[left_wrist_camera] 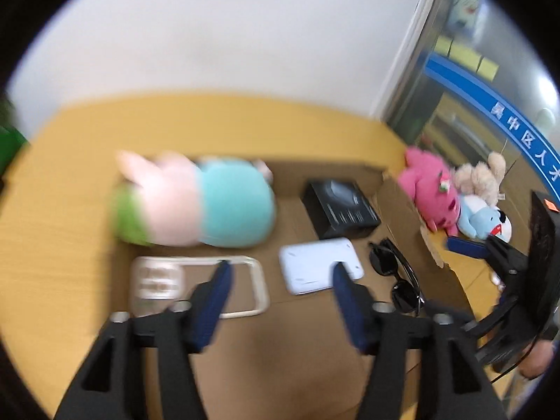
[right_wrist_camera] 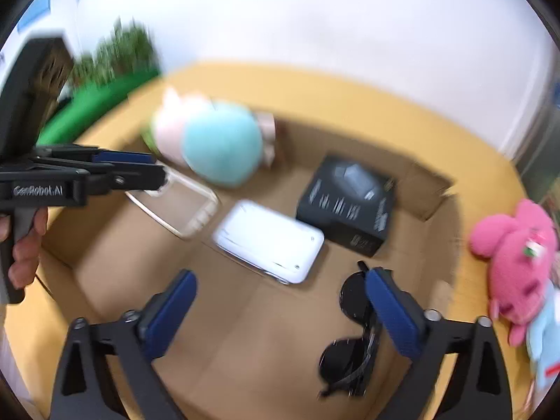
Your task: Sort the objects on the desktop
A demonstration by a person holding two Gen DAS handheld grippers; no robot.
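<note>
An open cardboard box (left_wrist_camera: 402,206) (right_wrist_camera: 430,189) lies on the yellow desk. Inside it are a pink, teal and green plush (left_wrist_camera: 196,203) (right_wrist_camera: 217,140), a black box (left_wrist_camera: 339,208) (right_wrist_camera: 346,203), a white flat device (left_wrist_camera: 320,264) (right_wrist_camera: 269,241), a clear phone case (left_wrist_camera: 196,283) (right_wrist_camera: 175,206) and black sunglasses (left_wrist_camera: 395,269) (right_wrist_camera: 350,332). My left gripper (left_wrist_camera: 280,266) (right_wrist_camera: 154,171) is open and empty over the box, above the case. My right gripper (right_wrist_camera: 280,276) (left_wrist_camera: 465,245) is open and empty over the box floor.
A pink plush (left_wrist_camera: 432,192) (right_wrist_camera: 518,262), a beige plush (left_wrist_camera: 479,175) and a blue-white plush (left_wrist_camera: 486,220) (right_wrist_camera: 546,346) lie on the desk right of the box. A green plant (right_wrist_camera: 115,56) stands at the back left. A glass door (left_wrist_camera: 490,87) is at the right.
</note>
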